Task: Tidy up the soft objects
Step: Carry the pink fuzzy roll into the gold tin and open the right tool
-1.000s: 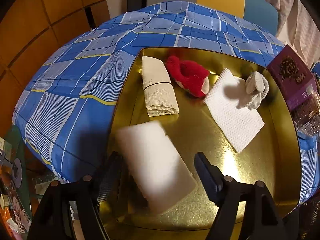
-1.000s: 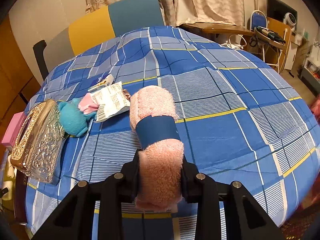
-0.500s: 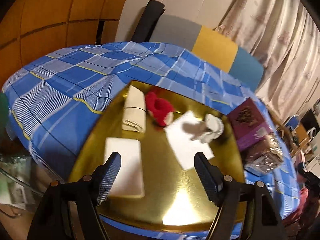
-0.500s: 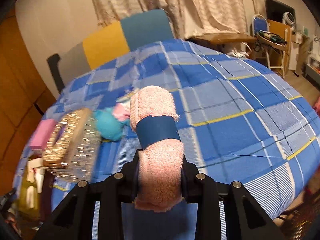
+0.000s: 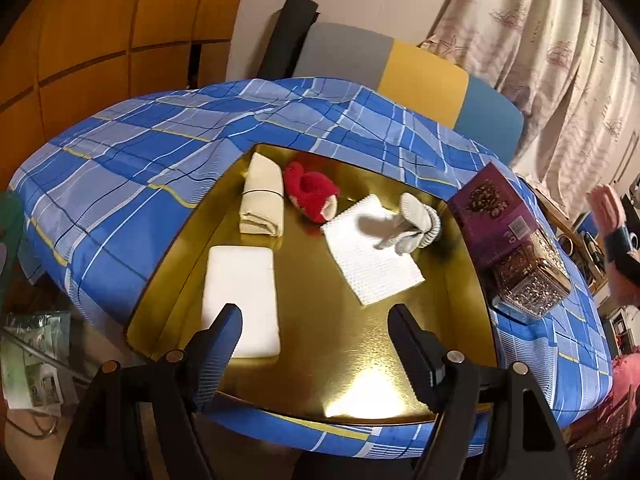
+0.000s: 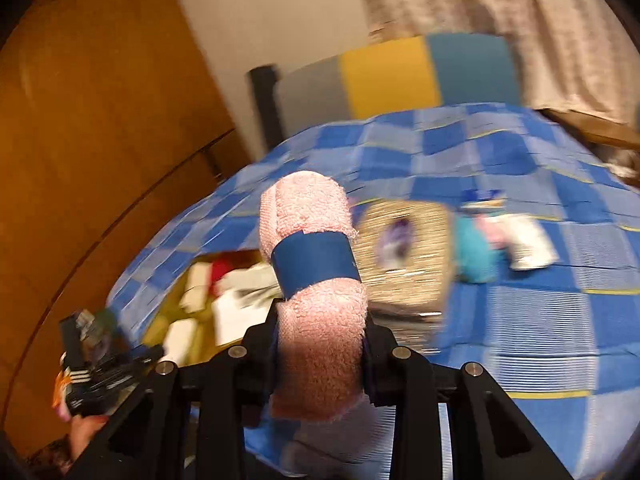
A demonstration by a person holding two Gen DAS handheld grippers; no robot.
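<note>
Pink rolled towel (image 6: 316,312) with its blue band sits clamped in my right tool (image 6: 320,344) above the checked tabletop (image 6: 540,320), while my left tool (image 5: 316,340) hangs spread wide, empty, over the gold tray (image 5: 360,360).

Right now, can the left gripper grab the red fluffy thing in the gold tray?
Probably yes. The left gripper is open and empty above the gold tray, and nothing blocks the way to the red fluffy thing at the far side beside the cream roll.
</note>
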